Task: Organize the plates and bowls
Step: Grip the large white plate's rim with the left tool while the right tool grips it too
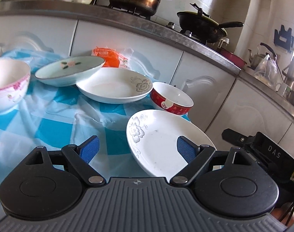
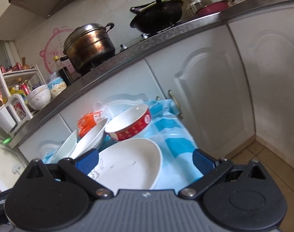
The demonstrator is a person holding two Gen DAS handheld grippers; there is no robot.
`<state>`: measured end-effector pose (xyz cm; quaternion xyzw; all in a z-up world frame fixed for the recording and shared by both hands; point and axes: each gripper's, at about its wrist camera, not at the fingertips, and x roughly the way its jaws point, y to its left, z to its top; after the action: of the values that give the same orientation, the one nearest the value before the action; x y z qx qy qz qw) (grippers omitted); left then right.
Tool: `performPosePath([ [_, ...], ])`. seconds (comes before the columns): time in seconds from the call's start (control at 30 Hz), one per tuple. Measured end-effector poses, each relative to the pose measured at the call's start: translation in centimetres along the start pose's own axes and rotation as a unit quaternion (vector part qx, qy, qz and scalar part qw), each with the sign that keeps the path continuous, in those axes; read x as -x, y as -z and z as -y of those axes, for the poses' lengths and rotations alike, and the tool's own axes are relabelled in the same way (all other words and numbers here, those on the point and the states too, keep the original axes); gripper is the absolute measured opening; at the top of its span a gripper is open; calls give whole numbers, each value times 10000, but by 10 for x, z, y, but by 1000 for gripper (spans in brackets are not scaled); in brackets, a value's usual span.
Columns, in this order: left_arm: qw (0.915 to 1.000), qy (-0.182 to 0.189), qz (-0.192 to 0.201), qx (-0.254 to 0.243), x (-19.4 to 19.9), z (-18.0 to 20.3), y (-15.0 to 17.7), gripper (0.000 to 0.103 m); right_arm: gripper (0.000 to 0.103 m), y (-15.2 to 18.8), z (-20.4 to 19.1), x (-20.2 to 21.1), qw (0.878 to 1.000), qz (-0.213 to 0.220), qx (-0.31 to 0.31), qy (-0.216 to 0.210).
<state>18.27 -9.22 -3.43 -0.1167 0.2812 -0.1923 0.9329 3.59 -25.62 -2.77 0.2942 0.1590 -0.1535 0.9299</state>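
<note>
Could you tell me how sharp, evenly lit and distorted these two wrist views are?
Left wrist view: the nearest white plate is sharp, the pink bowl at the edge is softer, the counter edge bows from the fisheye, and the window side is blown out. Right wrist view: softer overall, with white glare on the cabinet door behind the red bowl.

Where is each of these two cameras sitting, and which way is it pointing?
Left wrist: on the open left hand-held gripper, facing the blue checked tablecloth; the other gripper shows at right.
Right wrist: on the open right hand-held gripper, facing white cabinets.
Shared: white flower-print plate, red-banded bowl.
</note>
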Motion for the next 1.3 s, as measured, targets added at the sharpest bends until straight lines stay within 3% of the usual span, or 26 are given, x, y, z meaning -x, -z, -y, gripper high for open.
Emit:
performPosePath([
  [0.13, 9996, 101, -95, 264, -10, -7, -1, 103, 101, 0, -3, -14, 9997, -141, -64, -197],
  [0.3, 9985, 227, -245, 442, -23, -10, -2, 102, 95, -4, -8, -28, 9997, -202, -53, -151],
  [0.4, 9972, 328, -327, 585, -30, -12, -1, 93, 95, -5, -5, -33, 9996, -261, -111, -35],
  [0.47, 9963, 419, -379, 645, -35, -12, 1, 83, 95, -4, -1, -37, 9991, -333, -227, -96],
  [0.63, 9950, 568, -447, 683, -42, -9, 3, 69, 95, 0, 5, -47, 9971, -517, -479, -305],
  [0.9, 9945, 572, -428, 760, -43, -9, 1, 68, 96, -1, 2, -51, 9950, -639, -387, -663],
  [1.17, 9923, 642, -426, 967, -39, -14, 2, 68, 96, -1, -5, -49, 9958, -684, -196, -573],
  [1.3, 9941, 605, -302, 845, -30, -13, 1, 68, 96, -2, -12, -43, 9961, -622, -81, -622],
])
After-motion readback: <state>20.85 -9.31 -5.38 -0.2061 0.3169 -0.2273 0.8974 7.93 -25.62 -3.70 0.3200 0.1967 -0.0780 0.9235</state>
